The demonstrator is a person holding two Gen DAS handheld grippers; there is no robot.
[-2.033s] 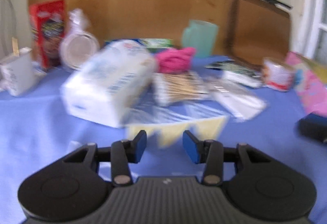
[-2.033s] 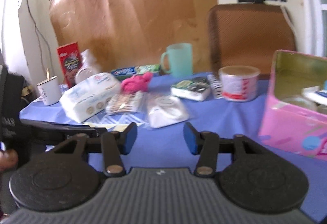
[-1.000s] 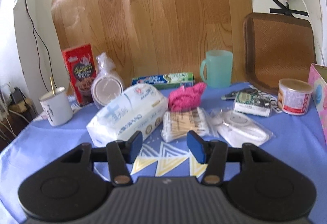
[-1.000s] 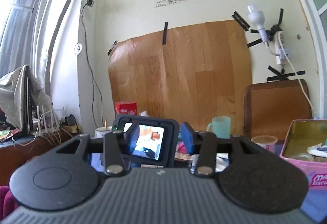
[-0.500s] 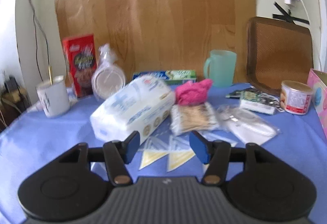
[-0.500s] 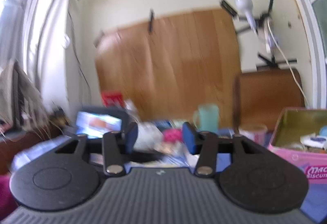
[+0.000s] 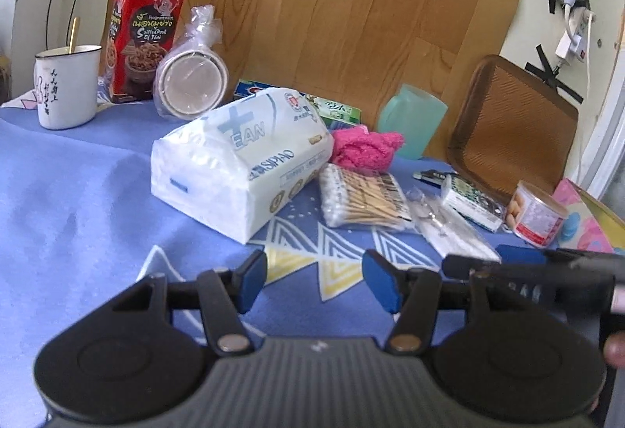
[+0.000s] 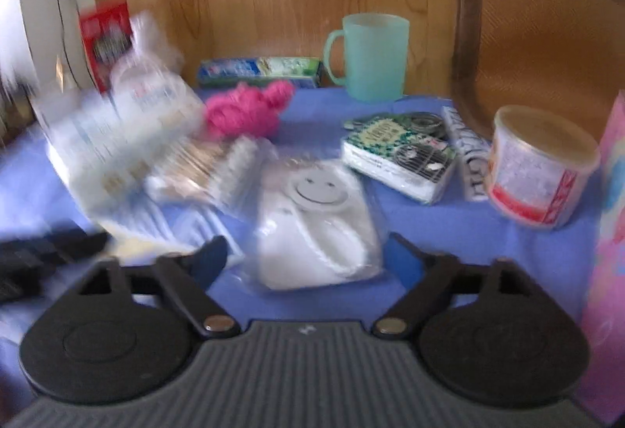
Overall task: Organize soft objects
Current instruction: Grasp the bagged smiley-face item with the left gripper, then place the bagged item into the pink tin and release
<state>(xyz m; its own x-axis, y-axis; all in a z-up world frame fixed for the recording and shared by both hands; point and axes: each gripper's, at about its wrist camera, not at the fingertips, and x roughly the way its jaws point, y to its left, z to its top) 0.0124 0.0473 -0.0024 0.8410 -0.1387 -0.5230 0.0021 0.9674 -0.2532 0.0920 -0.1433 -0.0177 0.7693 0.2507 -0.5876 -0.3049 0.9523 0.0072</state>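
White pad packet (image 8: 316, 229) between parted right claw (image 8: 308, 258) jaws, untouched.

Periwinkle-blue cloth-covered surface (image 7: 78, 201) printed with white and yellow triangles. White plastic-wrapped tissue pack (image 7: 242, 162) with pale blue lettering. Fuzzy hot-pink cloth (image 7: 365, 148). Translucent mint-green plastic mug (image 8: 369, 55). Red cardboard snack box (image 7: 146, 35) with a brown food picture. White enamel mug (image 7: 66, 86) with dark rim and black characters. Clear bag of white pads (image 8: 316, 225) (grey smiley disc on top). Black left claw (image 7: 314, 281), blue pads (image 7: 381, 281).
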